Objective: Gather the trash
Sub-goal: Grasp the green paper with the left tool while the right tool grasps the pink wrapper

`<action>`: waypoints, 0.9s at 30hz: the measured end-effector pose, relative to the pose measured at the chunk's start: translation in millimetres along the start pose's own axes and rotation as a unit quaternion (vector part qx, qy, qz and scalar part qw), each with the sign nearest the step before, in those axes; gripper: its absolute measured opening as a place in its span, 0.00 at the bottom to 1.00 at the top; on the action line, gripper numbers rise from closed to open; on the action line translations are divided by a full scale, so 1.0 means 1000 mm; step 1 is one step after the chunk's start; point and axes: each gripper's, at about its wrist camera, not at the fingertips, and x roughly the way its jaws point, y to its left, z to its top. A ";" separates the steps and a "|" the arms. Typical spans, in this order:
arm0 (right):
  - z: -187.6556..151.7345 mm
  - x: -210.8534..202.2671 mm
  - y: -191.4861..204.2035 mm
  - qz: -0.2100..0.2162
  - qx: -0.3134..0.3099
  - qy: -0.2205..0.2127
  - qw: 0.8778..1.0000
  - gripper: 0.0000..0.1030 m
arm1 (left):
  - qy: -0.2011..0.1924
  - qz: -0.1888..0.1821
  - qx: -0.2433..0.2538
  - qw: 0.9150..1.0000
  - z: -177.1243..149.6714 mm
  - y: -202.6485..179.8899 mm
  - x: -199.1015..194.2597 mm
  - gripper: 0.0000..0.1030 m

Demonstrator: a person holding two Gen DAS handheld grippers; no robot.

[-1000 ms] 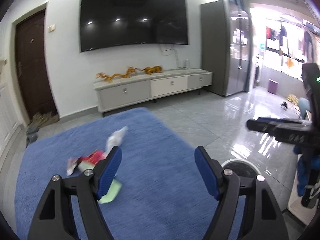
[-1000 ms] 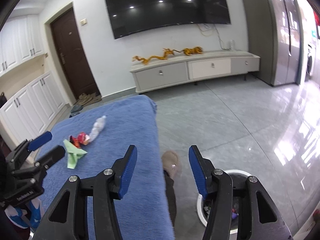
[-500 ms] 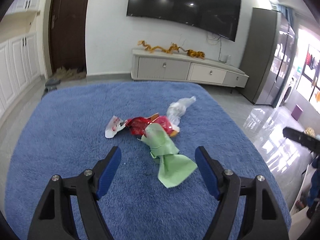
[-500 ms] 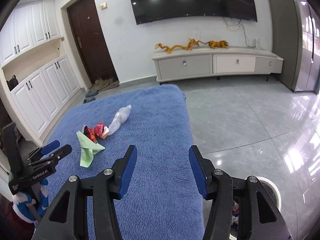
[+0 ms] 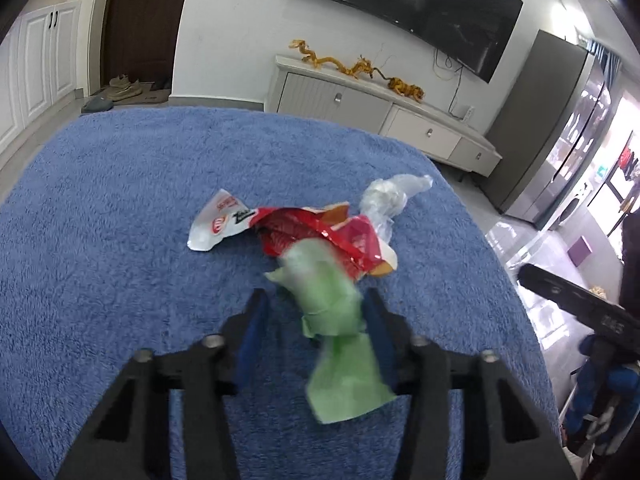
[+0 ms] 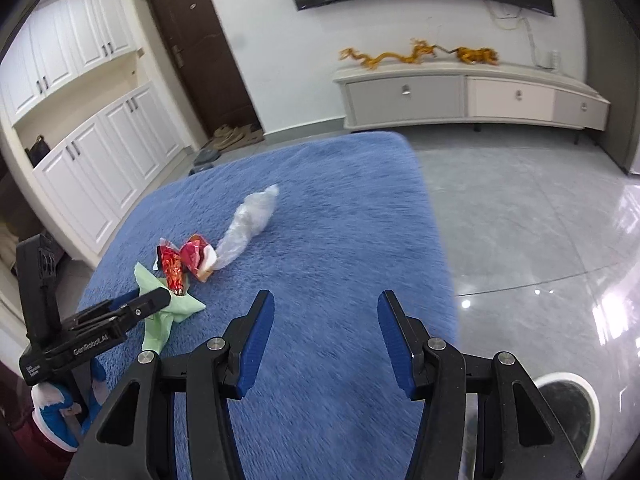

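Observation:
A small heap of trash lies on the blue fluffy cover point(image 5: 120, 240). It holds a crumpled green paper point(image 5: 332, 320), a red wrapper point(image 5: 320, 236), a white wrapper point(image 5: 216, 220) and a clear plastic bag point(image 5: 384, 200). My left gripper point(image 5: 314, 312) straddles the green paper. Its jaws are closing: the right pad is at the paper's edge and a gap remains on the left. In the right wrist view the left gripper point(image 6: 148, 300) sits over the green paper point(image 6: 176, 308), beside the red wrapper point(image 6: 182, 260) and plastic bag point(image 6: 248, 220). My right gripper point(image 6: 326, 320) hangs open and empty above the cover.
A white-rimmed bin point(image 6: 568, 404) stands on the grey tiled floor point(image 6: 520, 208) to the right of the cover's edge. A low TV cabinet point(image 6: 460, 96) lines the far wall. White cupboards point(image 6: 100, 152) and a dark door point(image 6: 200, 60) are on the left.
My left gripper has dropped to the trash heap and its jaws have narrowed around the green paper. My right gripper has swung from over the floor and bin to above the blue cover.

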 end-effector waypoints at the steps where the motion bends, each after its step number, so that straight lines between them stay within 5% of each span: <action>1: 0.002 0.007 0.005 0.006 -0.003 0.003 1.000 0.51 | -0.002 0.000 0.004 1.000 0.000 0.003 -0.003 0.33; 9: 0.021 0.063 0.059 0.067 -0.043 0.030 0.996 0.51 | -0.036 0.051 -0.001 0.998 0.001 0.042 -0.024 0.31; 27: 0.043 0.134 0.139 0.076 -0.177 0.073 0.979 0.52 | -0.064 0.037 -0.020 0.997 -0.021 0.070 -0.062 0.28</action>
